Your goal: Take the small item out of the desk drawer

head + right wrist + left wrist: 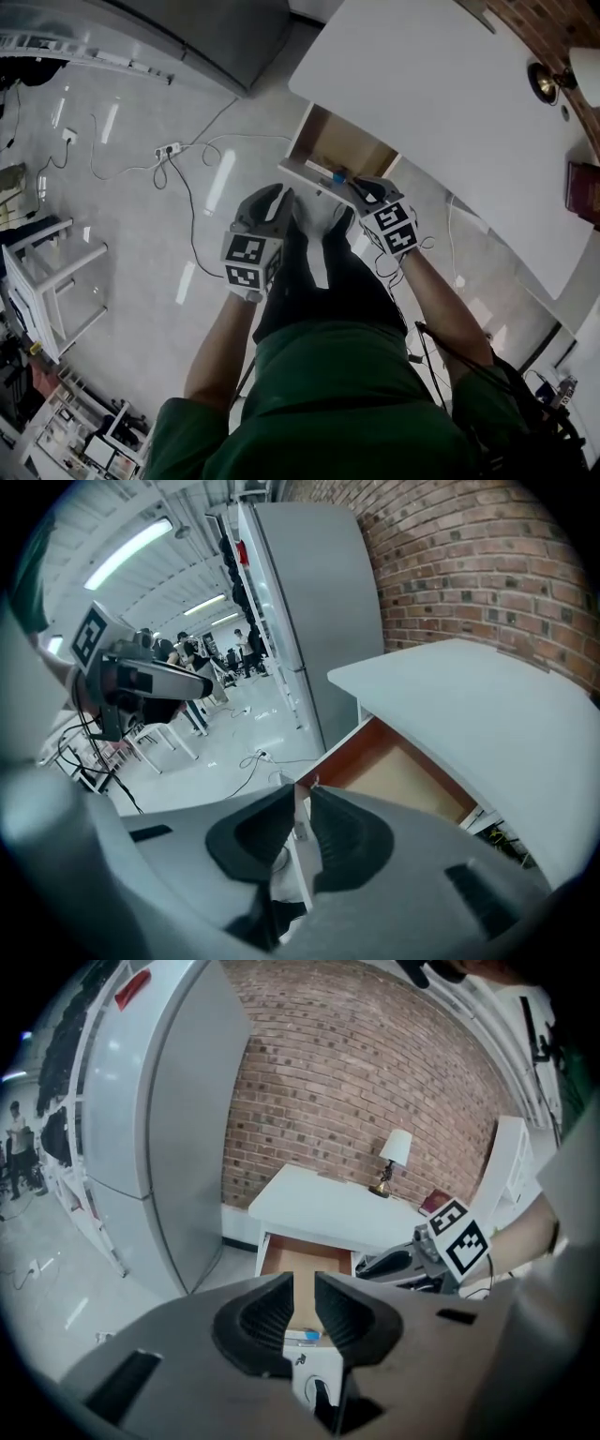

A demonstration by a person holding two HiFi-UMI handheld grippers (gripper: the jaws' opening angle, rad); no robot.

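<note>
drawer (349,150) pulled open under the white table (441,103), small blue item (339,175) sitting inside right by the drawer front (300,850), right hand-held gripper (364,190) pinched narrow on that front, left hand-held gripper (274,199) just beside, jaws slightly apart, holding nothing

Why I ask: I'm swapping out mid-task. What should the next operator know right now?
Left gripper: jaws slightly apart, nothing between them, held short of the drawer.
Right gripper: closed on the top edge of the drawer front.
Drawer: pulled out from under the white desk.
Small item: blue and white, lying inside near the front.
Done: drawer open.
Left: probably reach in with the left gripper, grasp the item and lift it out.
</note>
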